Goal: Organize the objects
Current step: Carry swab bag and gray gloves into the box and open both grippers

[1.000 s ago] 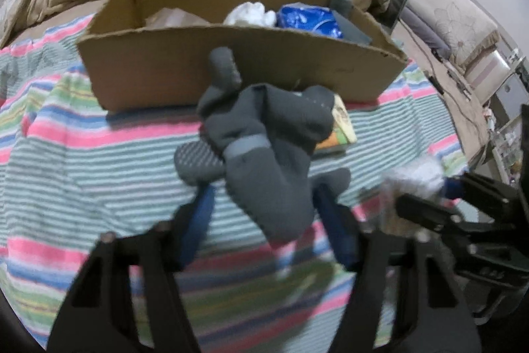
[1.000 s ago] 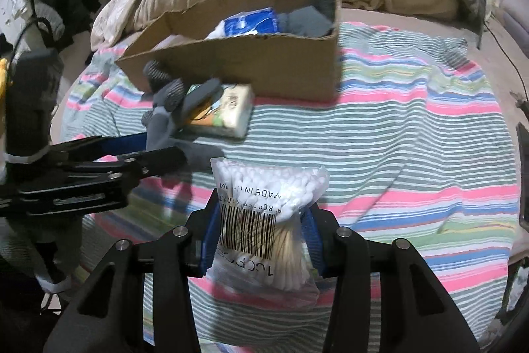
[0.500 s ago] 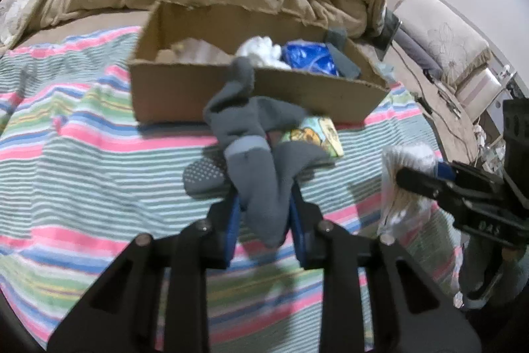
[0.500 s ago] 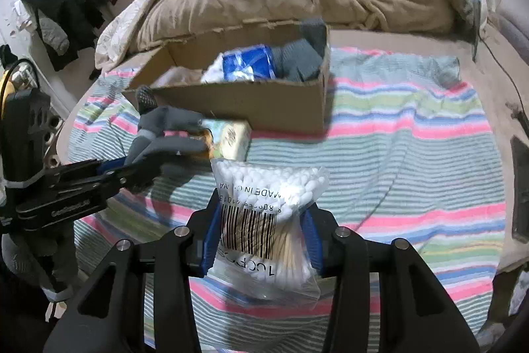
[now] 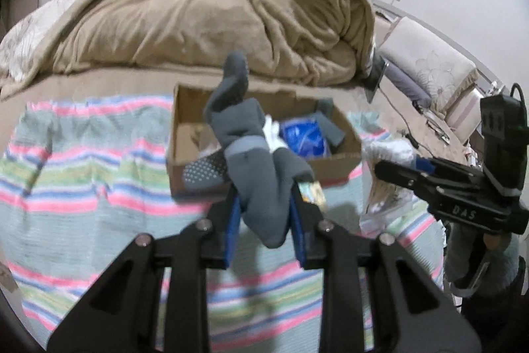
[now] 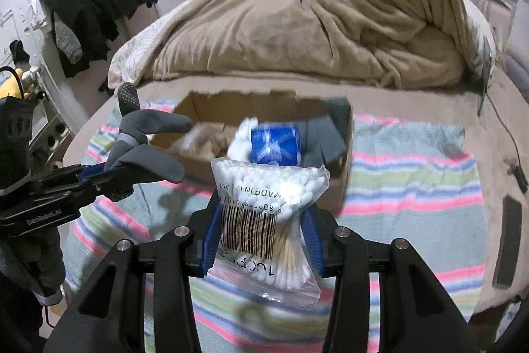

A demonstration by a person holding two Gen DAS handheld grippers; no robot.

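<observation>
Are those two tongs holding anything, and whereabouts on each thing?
Left tongs pinch grey socks near their lower end. Right tongs squeeze a bag of cotton swabs around its middle.

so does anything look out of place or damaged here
Two things stand out. The cardboard box has a ragged, torn top edge along its back wall. And a small printed packet lies outside the box on the striped blanket, beside its front wall, half hidden behind the sock that the left hand-held gripper holds. Nothing looks spilled.
</observation>
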